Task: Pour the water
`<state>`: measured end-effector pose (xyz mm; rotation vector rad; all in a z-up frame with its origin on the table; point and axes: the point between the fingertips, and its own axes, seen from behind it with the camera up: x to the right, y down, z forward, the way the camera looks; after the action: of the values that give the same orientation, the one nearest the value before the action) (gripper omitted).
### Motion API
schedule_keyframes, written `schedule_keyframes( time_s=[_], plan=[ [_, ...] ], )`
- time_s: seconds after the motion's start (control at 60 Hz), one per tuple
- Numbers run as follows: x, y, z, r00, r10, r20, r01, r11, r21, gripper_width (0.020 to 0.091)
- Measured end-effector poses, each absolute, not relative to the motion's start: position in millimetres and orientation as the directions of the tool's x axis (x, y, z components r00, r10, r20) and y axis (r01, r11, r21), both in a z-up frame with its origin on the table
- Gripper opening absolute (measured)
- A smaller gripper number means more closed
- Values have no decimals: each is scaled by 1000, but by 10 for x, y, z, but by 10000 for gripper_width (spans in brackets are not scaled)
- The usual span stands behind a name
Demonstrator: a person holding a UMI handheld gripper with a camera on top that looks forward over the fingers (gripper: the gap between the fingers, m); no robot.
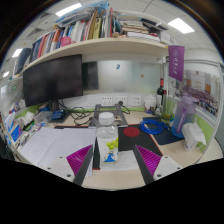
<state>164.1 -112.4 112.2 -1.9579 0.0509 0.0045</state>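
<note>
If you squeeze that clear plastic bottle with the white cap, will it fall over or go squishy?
The clear plastic bottle with the white cap stands tall and narrow between the open gripper fingers, so a high push would probably tip it. Its thin clear walls likely dent under a hard squeeze, and may feel slippery.

One clear plastic bottle [106,137] with a white cap is standing between the two gripper [112,158] fingers, which are sitting apart with a gap at either side. One dark monitor [52,80] is resting at the far left. One shelf [90,50] is running above it, carrying many books, too packed to count. One purple banner [176,61] is hanging at the far right. Two ceiling lights [70,9] are glowing overhead.
</note>
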Motion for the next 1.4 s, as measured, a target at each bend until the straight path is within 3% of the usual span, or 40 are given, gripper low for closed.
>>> schedule_keyframes(
  time_s=[0.283,0.35,0.5,0.717,0.933,1.067,1.25,1.4],
  plan=[
    [1587,-423,775,998,-24,53,42,-323,-945,839],
    [1598,-301,716,999,-40,13,-1,-321,-947,774],
    [1560,-113,687,999,-30,30,20,-298,-954,556],
    [1597,-65,709,997,-69,33,14,-261,-965,465],
    [1626,-71,726,994,-97,55,25,-288,-957,421],
    [1751,-27,932,991,-91,98,65,-314,-947,421],
    [2104,215,1216,937,2,348,322,-387,-864,419],
    [2430,543,1321,759,125,639,624,-420,-659,420]
  ],
)
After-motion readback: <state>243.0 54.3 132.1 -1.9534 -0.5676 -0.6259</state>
